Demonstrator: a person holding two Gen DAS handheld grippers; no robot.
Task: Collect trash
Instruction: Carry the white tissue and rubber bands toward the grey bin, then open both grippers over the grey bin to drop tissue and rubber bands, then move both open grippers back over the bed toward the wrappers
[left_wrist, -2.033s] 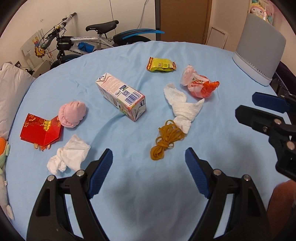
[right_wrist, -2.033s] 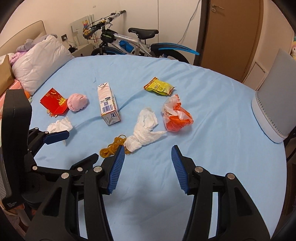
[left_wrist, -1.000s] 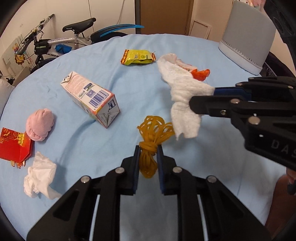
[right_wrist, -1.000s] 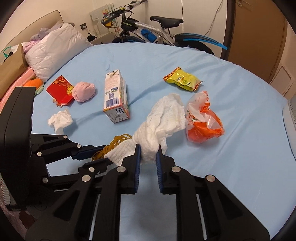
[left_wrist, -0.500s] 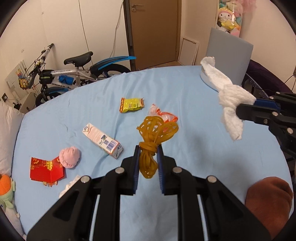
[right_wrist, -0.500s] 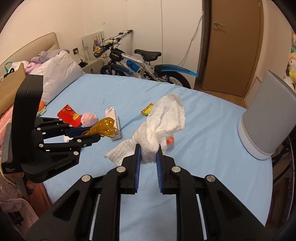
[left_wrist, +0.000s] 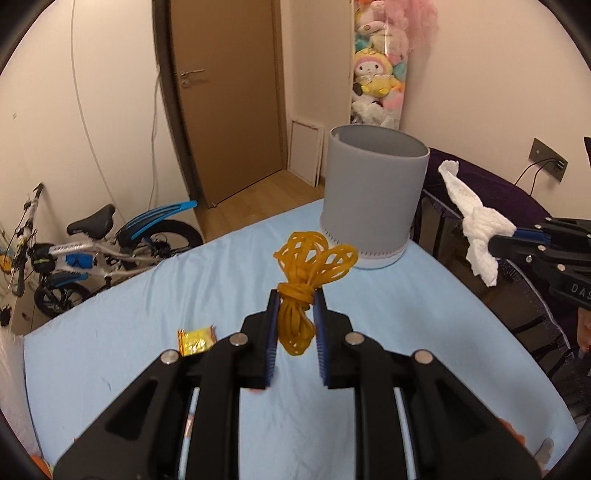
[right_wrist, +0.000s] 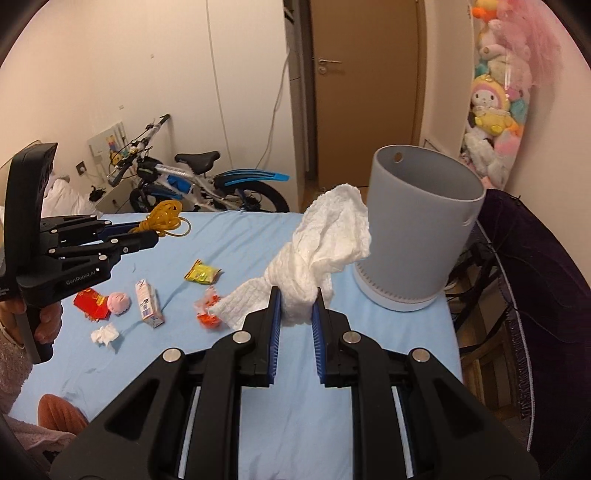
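Note:
My left gripper is shut on a bundle of yellow rubber bands and holds it in the air above the blue bed, short of the grey bin. My right gripper is shut on a crumpled white tissue, raised just left of the bin. In the right wrist view the left gripper with the rubber bands is at the left. In the left wrist view the right gripper with the tissue is at the right.
On the blue bed lie a yellow snack packet, an orange-white wrapper, a milk carton, a pink ball, a red box and a small white tissue. A bicycle stands behind.
Both grippers have risen and swung towards the grey bin, carrying the rubber bands and the tissue. The bin now looms nearer in both views.

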